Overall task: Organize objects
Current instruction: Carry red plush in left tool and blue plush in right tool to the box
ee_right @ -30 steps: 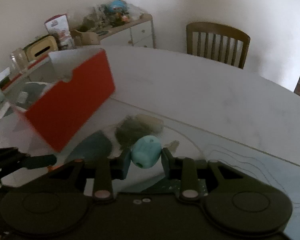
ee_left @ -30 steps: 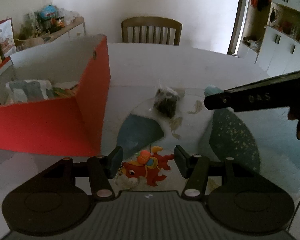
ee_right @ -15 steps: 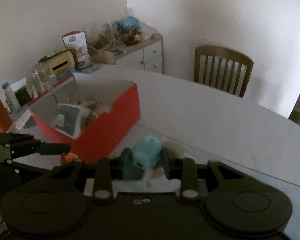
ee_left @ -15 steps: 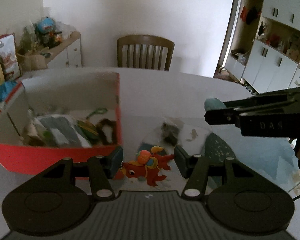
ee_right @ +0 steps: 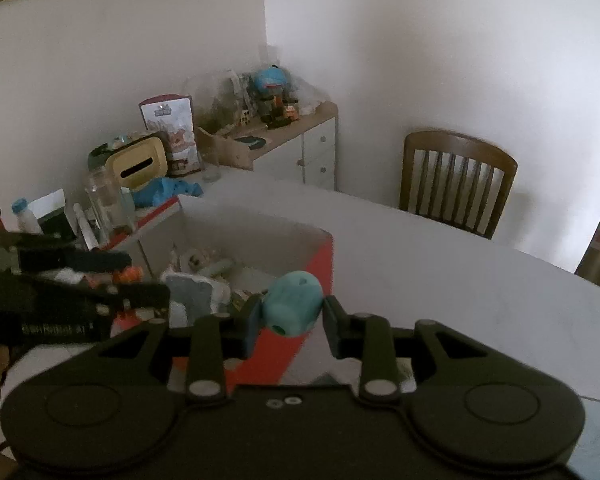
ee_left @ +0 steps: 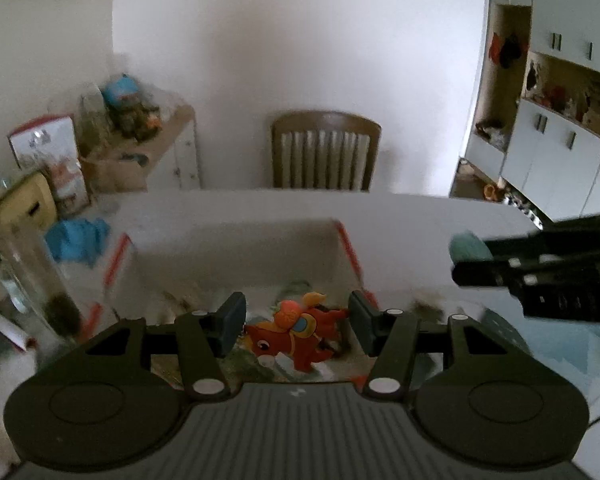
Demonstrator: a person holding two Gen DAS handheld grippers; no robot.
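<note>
The left hand-held gripper (ee_left: pixel 296 326) carries one flat red cartoon figure (ee_left: pixel 296 332), a dragon-like charm with an orange and blue patch. It looks like soft rubber or plastic: light, bendable, not fragile. The figure hangs between the two fingers, but the left wrist view does not show either pad pressing on it, so I cannot tell whether the jaws pinch it at its edges or by some part hidden behind. It is held in the air above the open red box (ee_left: pixel 350 248), over the box's near edge. The right hand-held gripper (ee_right: pixel 290 316) is pinching one rounded teal toy (ee_right: pixel 294 306) across its middle, both pads against its sides. The toy looks smooth, hollow and light, with a small hole on its underside. A rounded, smooth body like that could roll or squirt out of a loose grip, so the hold across the widest part seems the sound one. This toy too is aloft, near the box's right corner and a little short of the opening as the right wrist view shows it. The single box stands on the white table (ee_right: pixel 460 280) and already holds a jumble of things, among them a grey-blue packet (ee_right: pixel 192 294); the rest are too blurred to count or name. One wooden chair (ee_right: pixel 456 180) stands at the far side of the table. Judging by the task, both pieces are likely meant for the box.
</note>
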